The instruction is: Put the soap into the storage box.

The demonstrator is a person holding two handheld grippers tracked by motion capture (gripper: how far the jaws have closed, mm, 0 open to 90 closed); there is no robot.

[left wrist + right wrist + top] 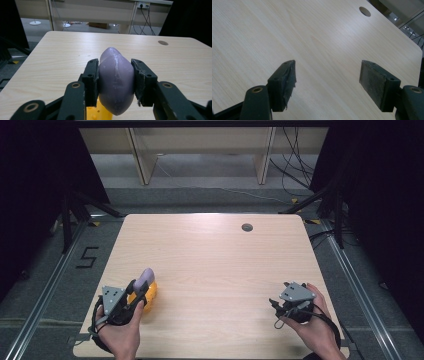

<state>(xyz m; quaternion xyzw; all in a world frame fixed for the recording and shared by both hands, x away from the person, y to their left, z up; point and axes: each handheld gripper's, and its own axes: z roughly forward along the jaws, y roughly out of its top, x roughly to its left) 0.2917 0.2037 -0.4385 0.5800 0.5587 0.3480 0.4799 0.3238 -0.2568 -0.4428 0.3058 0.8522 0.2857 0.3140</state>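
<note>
Left claw clamped on the purple piece, right claw idle and wide open

I've got the left claw (115, 82) closed on a smooth purple egg-shaped piece (116, 81), near the table's (215, 255) front-left corner, with a yellow part (150, 292) just under it; whether the 2 are joined I can't tell. The pads (91, 80) bite only the rounded flanks, so my worry is that it squirts out forward or twists in the grip if I tilt or jerk. It could also drag the yellow part along and drop it. My right claw (327, 82) hangs open over bare wood at the front right, well apart, too far to catch anything.
</note>
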